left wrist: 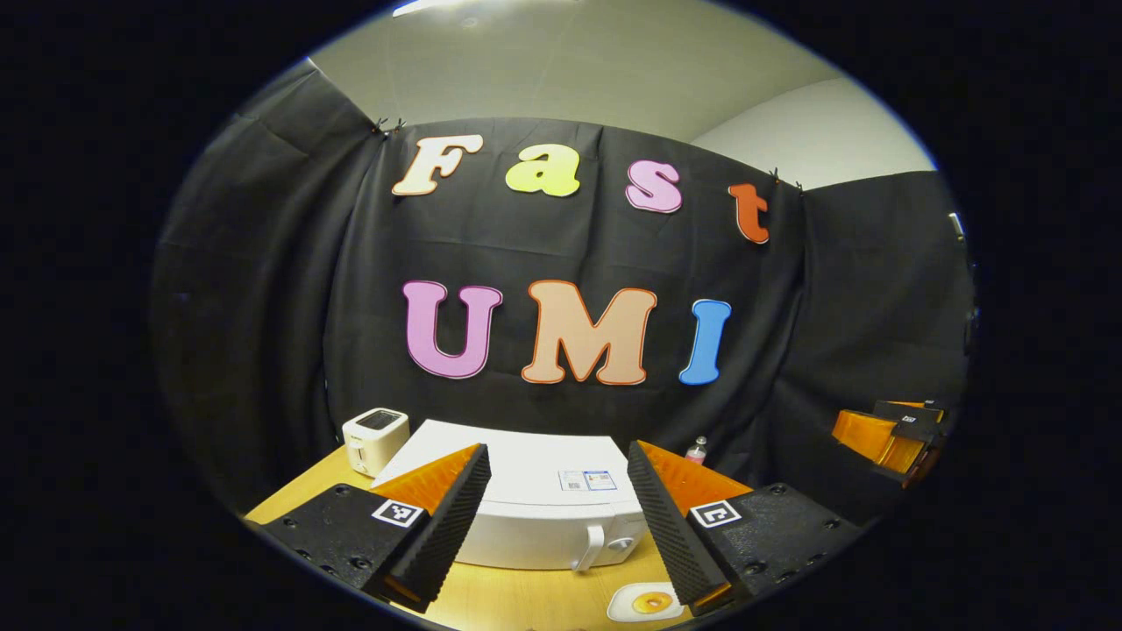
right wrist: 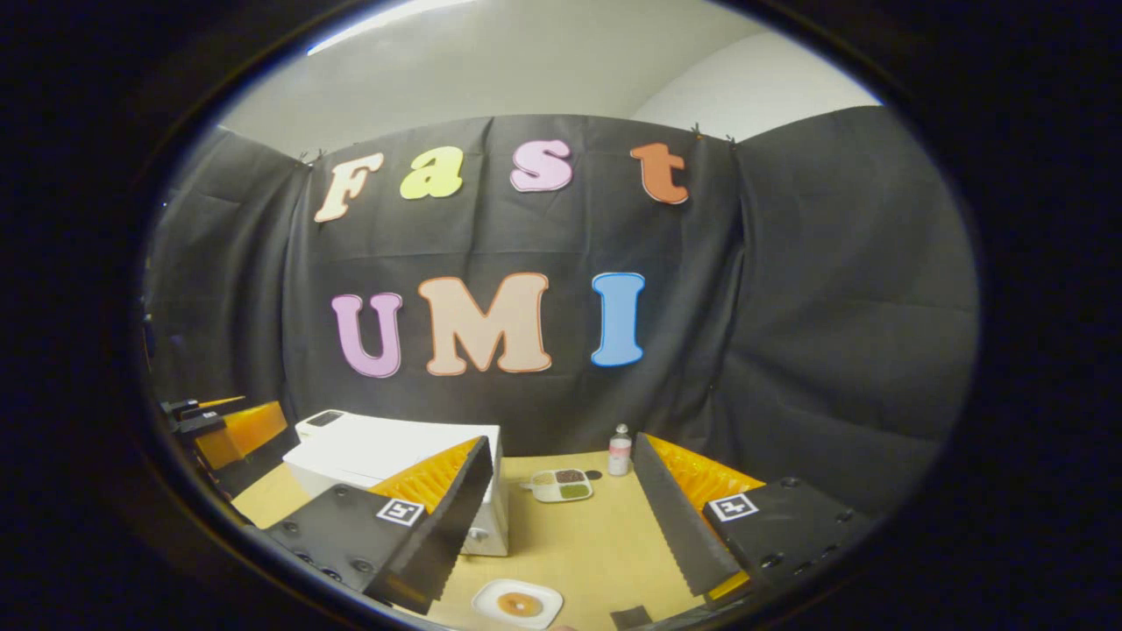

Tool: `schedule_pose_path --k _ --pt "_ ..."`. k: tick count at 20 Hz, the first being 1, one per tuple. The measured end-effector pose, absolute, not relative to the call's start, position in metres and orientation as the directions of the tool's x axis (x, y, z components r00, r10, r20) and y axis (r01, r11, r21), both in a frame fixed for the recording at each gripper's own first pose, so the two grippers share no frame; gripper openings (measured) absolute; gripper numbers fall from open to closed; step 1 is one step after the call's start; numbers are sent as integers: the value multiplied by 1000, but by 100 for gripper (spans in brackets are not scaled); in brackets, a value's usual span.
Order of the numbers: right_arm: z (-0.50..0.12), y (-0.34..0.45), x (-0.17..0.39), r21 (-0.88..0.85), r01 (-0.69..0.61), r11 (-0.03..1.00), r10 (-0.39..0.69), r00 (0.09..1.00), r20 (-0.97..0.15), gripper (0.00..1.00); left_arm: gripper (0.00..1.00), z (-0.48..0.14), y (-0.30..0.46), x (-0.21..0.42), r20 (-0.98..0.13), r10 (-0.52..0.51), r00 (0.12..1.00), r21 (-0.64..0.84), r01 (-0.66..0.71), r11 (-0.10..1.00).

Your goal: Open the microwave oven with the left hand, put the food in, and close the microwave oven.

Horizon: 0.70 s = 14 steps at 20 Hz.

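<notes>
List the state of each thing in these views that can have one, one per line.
microwave oven: door shut, handle untouched
left gripper: open, holding nothing
right gripper: open, holding nothing
plate of food: on the table, not yet picked up
toaster: upright beside the microwave oven
bottle: upright, cap on
divided tray: flat on the table, compartments filled

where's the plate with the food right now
The plate with the food sits on the wooden table in front of the microwave oven, low in the right gripper view, just off the oven's handle side.
</notes>
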State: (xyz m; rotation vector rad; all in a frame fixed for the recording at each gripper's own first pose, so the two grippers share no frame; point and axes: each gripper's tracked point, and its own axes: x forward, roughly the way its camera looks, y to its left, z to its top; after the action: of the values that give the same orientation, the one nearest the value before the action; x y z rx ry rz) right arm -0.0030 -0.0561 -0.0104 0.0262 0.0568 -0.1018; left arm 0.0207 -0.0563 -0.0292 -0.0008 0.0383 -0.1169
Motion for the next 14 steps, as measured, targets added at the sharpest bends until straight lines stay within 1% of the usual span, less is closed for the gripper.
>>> schedule_pose_path --k 1,2,6,7,8,12,14 --pt "-13 -59 -3 32 108 994 -106 992 -64 96 90 -38 -57 23 -54 -120 991 0 120 993" --pt "-16 -61 -3 40 111 993 -108 991 -72 96 95 -50 -59 24 -77 -124 989 6 125 992" --pt "-28 -74 0 27 144 989 -141 985 -96 96 95 -96 -72 27 -177 -165 970 -21 164 986" --pt "-29 -75 1 14 147 989 -145 985 -98 100 91 -108 -74 29 -207 -174 963 -36 170 985" --pt "-32 -75 0 2 147 989 -146 984 -102 96 95 -117 -77 30 -228 -181 957 -52 174 983" --pt "-40 -72 3 -15 135 991 -136 983 -121 96 95 -154 -90 38 -286 -231 930 -113 206 972" --pt "-42 -72 5 -7 128 992 -128 983 -131 96 95 -180 -94 42 -327 -244 913 -118 217 969"
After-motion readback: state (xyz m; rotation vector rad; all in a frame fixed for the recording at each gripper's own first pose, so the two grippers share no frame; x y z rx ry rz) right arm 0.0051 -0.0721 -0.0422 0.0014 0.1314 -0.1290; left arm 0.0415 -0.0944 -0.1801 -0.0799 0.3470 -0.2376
